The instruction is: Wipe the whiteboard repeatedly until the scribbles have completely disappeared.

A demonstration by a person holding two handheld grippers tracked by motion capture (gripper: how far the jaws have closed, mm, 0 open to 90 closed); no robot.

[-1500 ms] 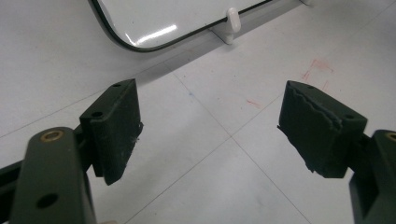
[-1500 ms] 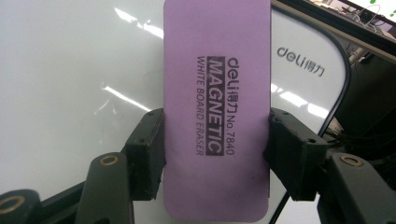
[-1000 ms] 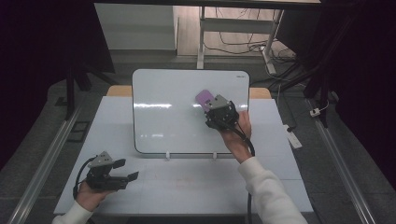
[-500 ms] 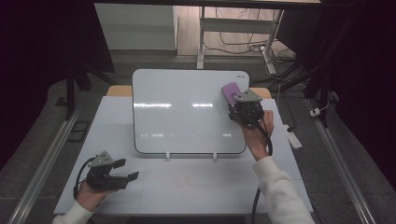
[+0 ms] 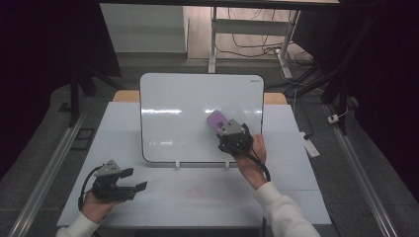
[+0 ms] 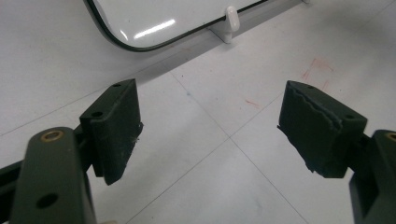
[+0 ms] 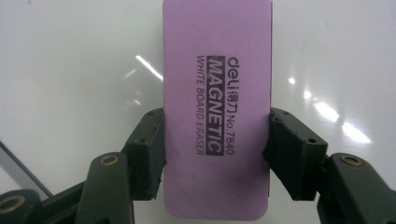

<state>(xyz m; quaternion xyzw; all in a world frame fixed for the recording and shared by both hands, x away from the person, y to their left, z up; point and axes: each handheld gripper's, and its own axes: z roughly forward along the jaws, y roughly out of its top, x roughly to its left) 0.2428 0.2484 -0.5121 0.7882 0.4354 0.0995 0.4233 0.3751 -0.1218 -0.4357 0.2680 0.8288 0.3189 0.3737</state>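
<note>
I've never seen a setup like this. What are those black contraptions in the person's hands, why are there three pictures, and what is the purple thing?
There is no robot here: a person holds a pair of hand-worked tongs in each hand, and each carries its own small camera. The wide picture comes from a camera above the table, looking down and forward. The two close-ups look along each tool's two black jaws.

On the table a whiteboard stands propped on small white feet. Faint red marks show on the tabletop.

The right tongs are shut on a purple block, a magnetic whiteboard eraser by its printed label, held against or just over the board's face; I cannot tell which. In the wide picture it sits low on the board's right half.

The left tongs are open and hold nothing, near the table's front left corner.
</note>
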